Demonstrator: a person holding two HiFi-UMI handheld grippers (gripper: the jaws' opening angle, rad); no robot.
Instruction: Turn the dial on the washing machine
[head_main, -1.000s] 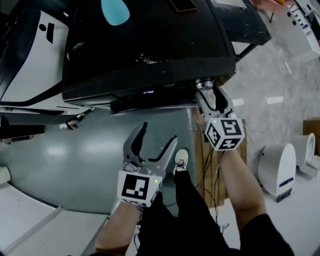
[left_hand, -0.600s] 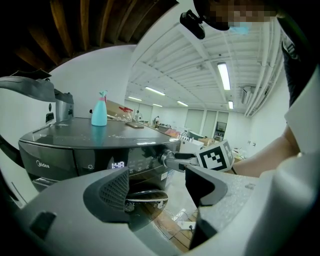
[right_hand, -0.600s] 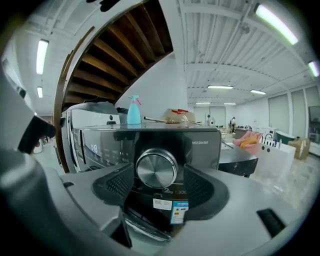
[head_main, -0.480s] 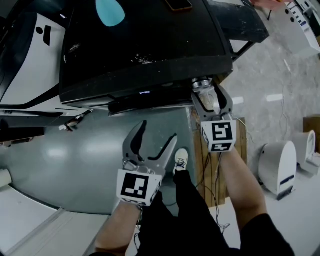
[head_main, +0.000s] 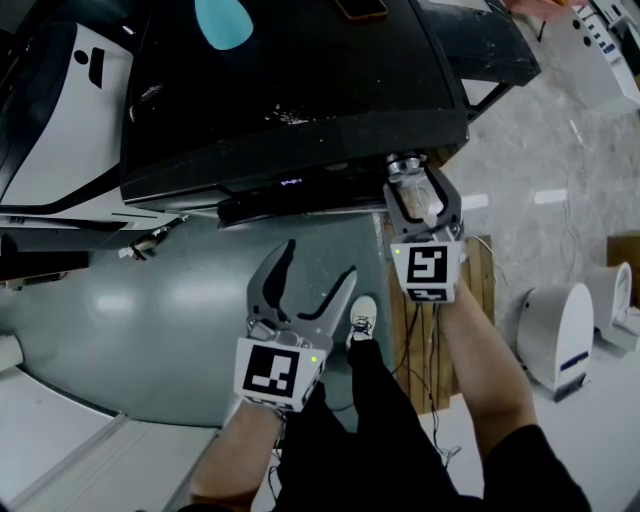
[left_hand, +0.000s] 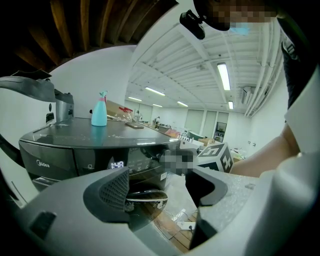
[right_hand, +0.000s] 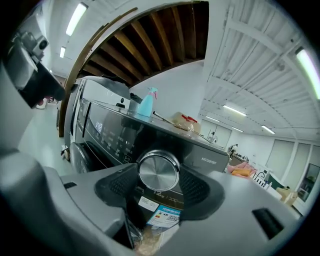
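left gripper (head_main: 318, 262): held low in front of the washing machine (head_main: 300, 90), clear of its panel; jaws spread, nothing between them.
right gripper (head_main: 420, 192): forearm stretched to the panel's right end; jaws have just been closing, pads pinch the dial (right_hand: 158, 170) on both sides.
dial: round metal knob, right of the lit display (head_main: 291, 183).
machine top: dark, teal spray bottle (head_main: 222, 20) upright on it.
floor (head_main: 150, 320): grey-green, wooden pallet (head_main: 403, 330) under the right arm.
room: white ceiling, strip lights (left_hand: 223, 76).

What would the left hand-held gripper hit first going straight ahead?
Probably the round door of the washing machine, below its control panel; it shows between the open, empty jaws of the left hand-held gripper. Depth unclear.
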